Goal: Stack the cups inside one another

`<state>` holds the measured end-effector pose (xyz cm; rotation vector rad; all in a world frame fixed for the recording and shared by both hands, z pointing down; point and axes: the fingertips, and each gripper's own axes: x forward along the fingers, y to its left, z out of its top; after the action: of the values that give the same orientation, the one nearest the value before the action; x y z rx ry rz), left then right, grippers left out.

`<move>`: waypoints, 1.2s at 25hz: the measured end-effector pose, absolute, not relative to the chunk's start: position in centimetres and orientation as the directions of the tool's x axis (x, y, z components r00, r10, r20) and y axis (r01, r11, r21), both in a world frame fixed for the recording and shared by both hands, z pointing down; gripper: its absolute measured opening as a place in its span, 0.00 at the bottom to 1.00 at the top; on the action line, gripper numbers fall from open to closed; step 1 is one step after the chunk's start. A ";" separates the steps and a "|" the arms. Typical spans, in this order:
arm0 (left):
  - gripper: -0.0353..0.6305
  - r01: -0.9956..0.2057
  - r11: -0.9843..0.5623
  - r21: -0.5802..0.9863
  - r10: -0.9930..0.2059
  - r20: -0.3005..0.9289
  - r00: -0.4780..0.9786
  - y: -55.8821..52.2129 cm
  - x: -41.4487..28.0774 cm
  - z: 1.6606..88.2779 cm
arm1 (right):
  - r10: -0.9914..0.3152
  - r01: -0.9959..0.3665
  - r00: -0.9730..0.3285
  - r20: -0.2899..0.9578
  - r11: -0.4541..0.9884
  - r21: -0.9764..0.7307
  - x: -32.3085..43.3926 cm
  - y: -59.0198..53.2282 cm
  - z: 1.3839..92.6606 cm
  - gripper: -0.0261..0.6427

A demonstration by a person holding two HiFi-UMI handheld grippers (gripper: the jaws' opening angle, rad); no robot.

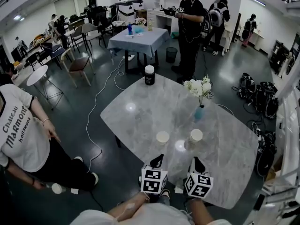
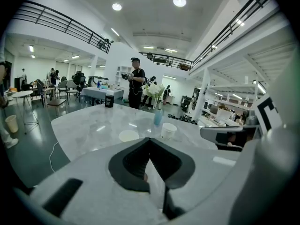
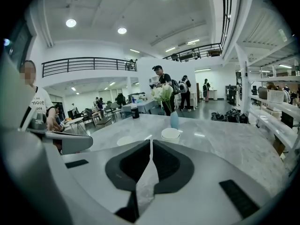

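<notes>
— Any stacking done?
— None. The left white paper cup point(image 1: 162, 137) and right white paper cup point(image 1: 196, 135) stand apart on the grey marble table point(image 1: 140, 111), just beyond the left gripper point(image 1: 158, 161) and right gripper point(image 1: 196, 162), both clenched on nothing.

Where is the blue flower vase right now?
In the head view, the blue vase stands on the marble table, right of centre, just beyond the right-hand paper cup.

Left cup point(image 1: 162, 137), right cup point(image 1: 196, 135) white; table point(image 1: 140, 111) grey marble; vase point(image 1: 199, 112) blue.
</notes>
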<state>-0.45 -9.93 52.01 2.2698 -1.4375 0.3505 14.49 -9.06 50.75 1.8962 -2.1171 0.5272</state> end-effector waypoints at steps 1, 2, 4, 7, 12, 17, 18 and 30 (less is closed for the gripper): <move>0.05 -0.904 -0.366 0.219 -0.795 0.431 0.427 -10.0 -0.6 52.1 | -0.900 -0.991 -0.127 0.418 0.092 -0.101 14.4 -9.2 50.8 0.07; 0.05 -0.906 -0.362 0.219 -0.796 0.433 0.423 -10.0 -0.6 52.2 | -0.899 -0.990 -0.132 0.418 0.098 -0.102 14.3 -9.3 50.8 0.07; 0.05 -0.909 -0.355 0.219 -0.798 0.435 0.417 -10.2 -0.8 52.2 | -0.897 -0.989 -0.141 0.420 0.107 -0.103 14.1 -9.6 50.9 0.07; 0.05 -0.913 -0.345 0.217 -0.801 0.440 0.407 -10.2 -1.2 52.4 | -0.890 -0.987 -0.155 0.429 0.121 -0.105 13.7 -9.7 51.2 0.07; 0.05 -0.927 -0.312 0.210 -0.804 0.462 0.375 -10.0 -2.3 53.3 | -0.873 -0.979 -0.200 0.445 0.163 -0.119 12.6 -10.3 52.1 0.07; 0.05 -0.945 -0.255 0.204 -0.808 0.491 0.324 -9.8 -4.2 54.3 | -0.841 -0.963 -0.268 0.470 0.228 -0.141 10.3 -11.5 53.4 0.07; 0.05 -0.949 -0.241 0.204 -0.809 0.498 0.312 -9.7 -4.6 54.6 | -0.833 -0.960 -0.280 0.476 0.240 -0.145 9.8 -11.7 53.7 0.07; 0.05 -0.973 -0.073 0.219 -0.802 0.567 0.187 -9.9 -8.3 57.9 | -0.730 -0.906 -0.417 0.541 0.383 -0.181 4.8 -15.8 58.1 0.16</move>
<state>-8.33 -9.95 57.93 1.9184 -1.6582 0.4039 4.83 -15.79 58.09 1.4202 -2.2750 0.6482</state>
